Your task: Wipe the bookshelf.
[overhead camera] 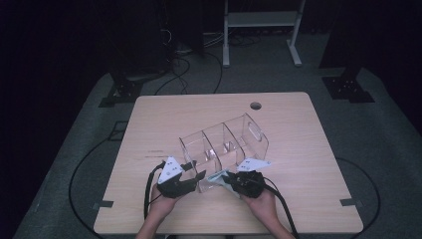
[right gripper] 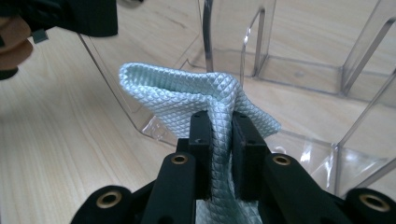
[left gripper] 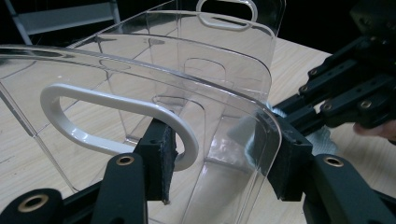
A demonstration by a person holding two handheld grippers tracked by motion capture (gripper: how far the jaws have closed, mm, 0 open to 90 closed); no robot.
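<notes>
Left gripper [left gripper: 219, 163]: jaws closed across the near end wall of the clear plastic organizer [overhead camera: 224, 147], one pad at the white-rimmed handle cut-out [left gripper: 116, 123], the other on the far face of the wall's curved edge; grasp confirmed in the left gripper view. In the high view the same gripper [overhead camera: 196, 177] sits at the organizer's near left corner, the person's left hand [overhead camera: 166, 196] behind it. Right gripper [right gripper: 219, 144]: jaws clamped tight on a fold of pale green quilted cloth [right gripper: 187, 93], which bunches up above the pads and hangs between the jaw arms below. In the high view this gripper [overhead camera: 230, 181] lies just beside the organizer's near end, cloth [overhead camera: 218, 178] touching or nearly touching the clear wall; contact cannot be confirmed. The right hand [overhead camera: 261, 199] holds it from the near table edge. Organizer: stands tilted on the light wooden table [overhead camera: 298, 149], near the middle, open side facing the person, clear dividers making several compartments, a second handle cut-out [overhead camera: 254, 130] in the far end wall. Table carries a round cable hole [overhead camera: 256, 105] near its far edge
</notes>
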